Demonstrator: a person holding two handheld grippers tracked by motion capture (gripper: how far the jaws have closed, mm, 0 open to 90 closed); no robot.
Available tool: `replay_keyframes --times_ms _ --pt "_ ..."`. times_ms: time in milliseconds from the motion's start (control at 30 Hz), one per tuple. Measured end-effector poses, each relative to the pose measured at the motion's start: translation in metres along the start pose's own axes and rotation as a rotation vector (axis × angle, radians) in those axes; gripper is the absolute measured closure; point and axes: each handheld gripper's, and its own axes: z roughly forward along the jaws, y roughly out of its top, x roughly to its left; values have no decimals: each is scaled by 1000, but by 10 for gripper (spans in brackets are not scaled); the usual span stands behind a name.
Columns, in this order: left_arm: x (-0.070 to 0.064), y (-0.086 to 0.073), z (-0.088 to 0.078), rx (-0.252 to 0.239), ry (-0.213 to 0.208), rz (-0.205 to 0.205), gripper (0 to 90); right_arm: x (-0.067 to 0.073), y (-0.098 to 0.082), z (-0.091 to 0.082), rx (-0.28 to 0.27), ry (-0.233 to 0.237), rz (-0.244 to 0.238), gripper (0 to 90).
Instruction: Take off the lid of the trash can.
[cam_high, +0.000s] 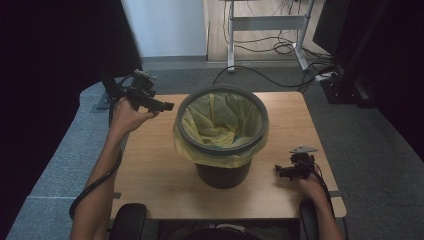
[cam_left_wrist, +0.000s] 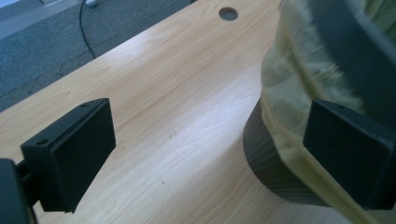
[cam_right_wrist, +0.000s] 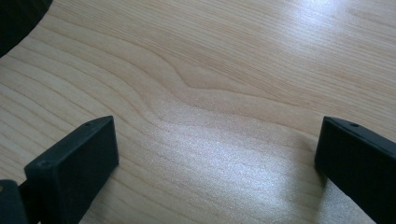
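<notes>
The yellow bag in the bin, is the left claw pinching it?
No, in the left gripper view the left claw is wide open beside the yellow bag, with bare table between its jaws.

Light wooden table (cam_high: 155, 175); black bin (cam_high: 222, 175) with yellow liner (cam_high: 220, 122) at centre.

Pale wood-grain surface (cam_right_wrist: 219, 70) with a smooth, faintly sheeny finish, dark ribbed plastic bin (cam_left_wrist: 271, 163), thin crinkled yellow plastic liner (cam_high: 220, 125) folded over its smooth grey rim at 12 o'clock, matt black plastic jaws, grey carpet (cam_high: 380, 145) rough and fibrous
</notes>
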Motion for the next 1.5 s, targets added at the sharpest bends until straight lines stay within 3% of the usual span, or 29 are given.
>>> replay_keyframes --times_ms 433,600,800,967,1300,1500 --pt "-16 35 -13 -2 -25 40 80 0 0 0 0 0 -1 0" --pt "-24 45 -10 -6 -55 55 136 0 0 0 0 0 -1 0" --pt "-35 56 2 29 -52 62 175 0 0 0 0 0 0 0" --pt "-41 60 12 48 -54 71 287 0 0 0 0 0 -1 0" --pt "-52 64 29 101 -21 103 456 0 0 0 0 0 0 0" --pt "-55 66 33 105 -62 95 630 0 0 0 0 -1 -1 0"
